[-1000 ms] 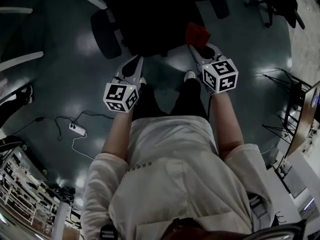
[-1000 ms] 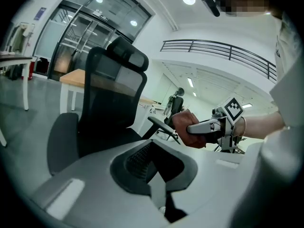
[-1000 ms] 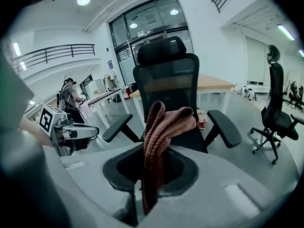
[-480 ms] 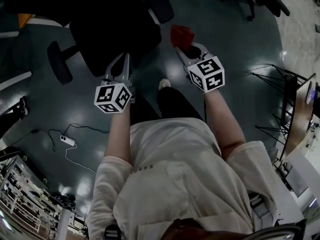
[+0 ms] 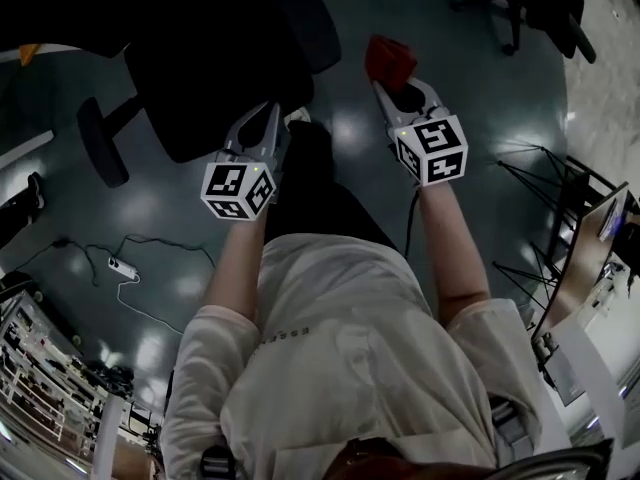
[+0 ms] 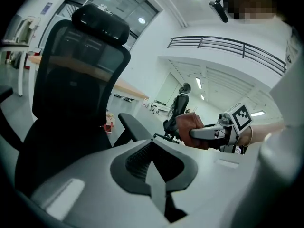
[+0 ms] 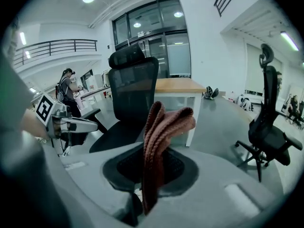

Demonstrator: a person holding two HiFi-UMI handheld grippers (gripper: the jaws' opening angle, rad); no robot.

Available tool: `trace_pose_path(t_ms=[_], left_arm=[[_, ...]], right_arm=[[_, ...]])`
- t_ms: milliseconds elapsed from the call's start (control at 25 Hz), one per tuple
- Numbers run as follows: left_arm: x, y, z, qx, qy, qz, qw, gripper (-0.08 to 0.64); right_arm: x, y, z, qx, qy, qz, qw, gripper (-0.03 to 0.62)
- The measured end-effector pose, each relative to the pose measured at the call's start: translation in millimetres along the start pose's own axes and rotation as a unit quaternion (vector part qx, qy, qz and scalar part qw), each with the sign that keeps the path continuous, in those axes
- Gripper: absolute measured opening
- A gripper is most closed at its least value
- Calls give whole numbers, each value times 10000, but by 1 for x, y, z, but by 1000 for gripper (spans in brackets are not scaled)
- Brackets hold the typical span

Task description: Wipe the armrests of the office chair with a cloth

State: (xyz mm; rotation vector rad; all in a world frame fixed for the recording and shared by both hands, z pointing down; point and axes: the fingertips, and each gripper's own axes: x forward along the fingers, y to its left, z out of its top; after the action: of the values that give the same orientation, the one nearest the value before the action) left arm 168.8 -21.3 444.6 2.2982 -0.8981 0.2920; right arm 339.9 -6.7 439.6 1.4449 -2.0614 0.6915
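both grippers have edged forward toward the office chair (image 5: 215,63).
left gripper (image 5: 268,118) is pinched closed on nothing, kept spare; right gripper (image 5: 392,86) clamps the folded cloth (image 5: 390,60) ahead, seemingly ready to wipe. its own view shows the fold; the left's shows an armrest (image 6: 135,126) beyond, untouched.

— Which colours are noted?
— The cloth (image 7: 161,127) is shown reddish-brown, ribbed; the office chair (image 5: 215,78) black; each marker cube (image 5: 433,151) is patterned in black-and-white squares; the shirt (image 5: 340,368) is white
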Motion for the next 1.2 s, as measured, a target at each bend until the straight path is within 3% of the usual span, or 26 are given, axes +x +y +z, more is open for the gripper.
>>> trace_pose_path(t_ms=[360,560,680,920,1080,1200], left_arm=[[74,28,-4,-188,587,-74,9981,15],[88,36,-13,-433,591,161,9972,15],[93,43,-20,-726,475,404,9954,15],[97,40,-44,-1096,395,589,9914,15],[104,34,-50,-1195,377,570,9905,15],[109,34,-48,-1211,357,523,9906,17]], right_arm=[[101,-24,54,-787,277,405,9957,48],[154,-17,93,-1411,192,873,9859,48],[183,-14,111,-1900,202,1007,9764,48],[234,-13,133,-3135,123,839,9458,48],[255,-5,125,-3337,372,1143,9350,48],[258,4,119,-3188,455,1416,9361,48]])
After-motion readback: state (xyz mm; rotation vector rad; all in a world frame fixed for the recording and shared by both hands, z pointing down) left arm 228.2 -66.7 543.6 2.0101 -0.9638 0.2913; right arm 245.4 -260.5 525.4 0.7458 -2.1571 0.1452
